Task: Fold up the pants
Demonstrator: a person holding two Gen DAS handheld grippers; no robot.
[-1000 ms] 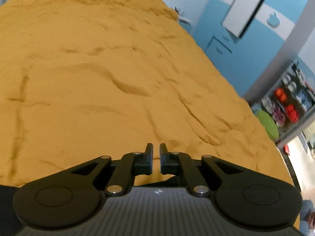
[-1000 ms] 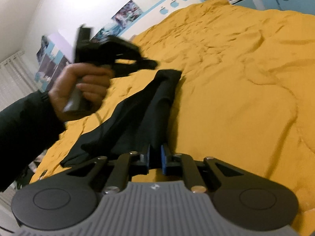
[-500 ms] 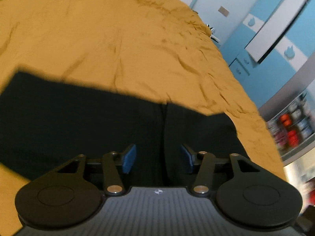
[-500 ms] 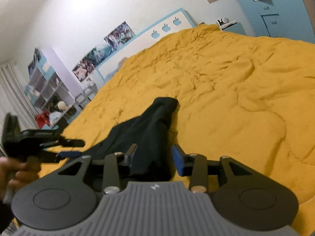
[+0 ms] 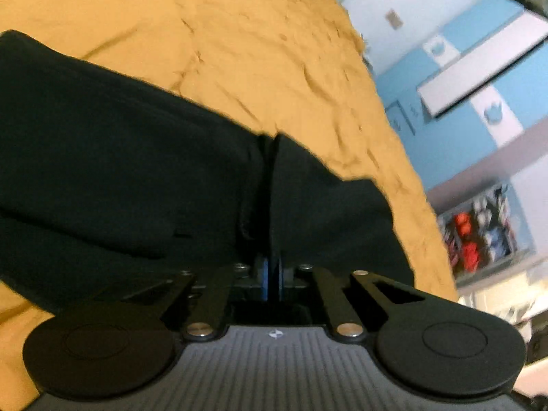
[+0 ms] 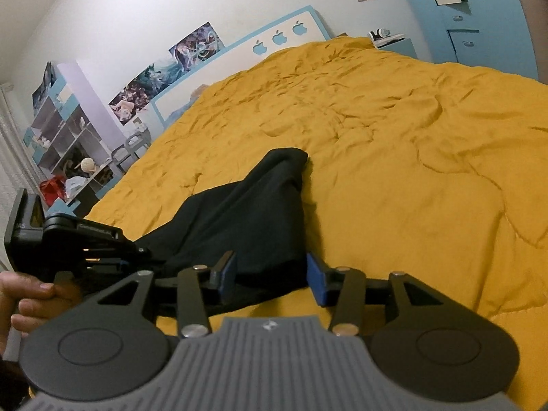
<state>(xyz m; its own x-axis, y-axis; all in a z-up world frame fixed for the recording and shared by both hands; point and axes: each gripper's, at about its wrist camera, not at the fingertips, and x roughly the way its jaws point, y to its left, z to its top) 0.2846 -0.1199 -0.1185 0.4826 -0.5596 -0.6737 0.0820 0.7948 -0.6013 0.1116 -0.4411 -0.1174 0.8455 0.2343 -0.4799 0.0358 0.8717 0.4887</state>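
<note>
**Left gripper pinches the pants, right gripper spread around them**

In the left wrist view the left gripper (image 5: 272, 279) has its blue pads pressed nearly together, with a fold of the black pants (image 5: 137, 171) caught between them. The cloth rises from the jaws toward 12 o'clock as a narrow crease and spreads out to 9 o'clock, filling the left half of the view. Past it, from 11 to 2 o'clock, lies the yellow bedspread (image 5: 239, 51). A blue wardrobe (image 5: 462, 120) stands at 2 o'clock; the right gripper does not show here.

The right wrist view gives what the left cannot: the right gripper (image 6: 270, 279) stands wide, one blue pad on each side of the pants' (image 6: 246, 215) near edge, and whether either pad touches the cloth cannot be told. The pants run from the jaws toward 12 o'clock, narrowing to a bunched end that rests on the bedspread (image 6: 411, 154). At 9 o'clock the left gripper (image 6: 130, 257) meets the cloth's left edge, held by a hand (image 6: 30, 301) at the frame's edge. The headboard (image 6: 281, 37) lies at 12 o'clock and shelves (image 6: 65, 137) at 10 o'clock.
</note>
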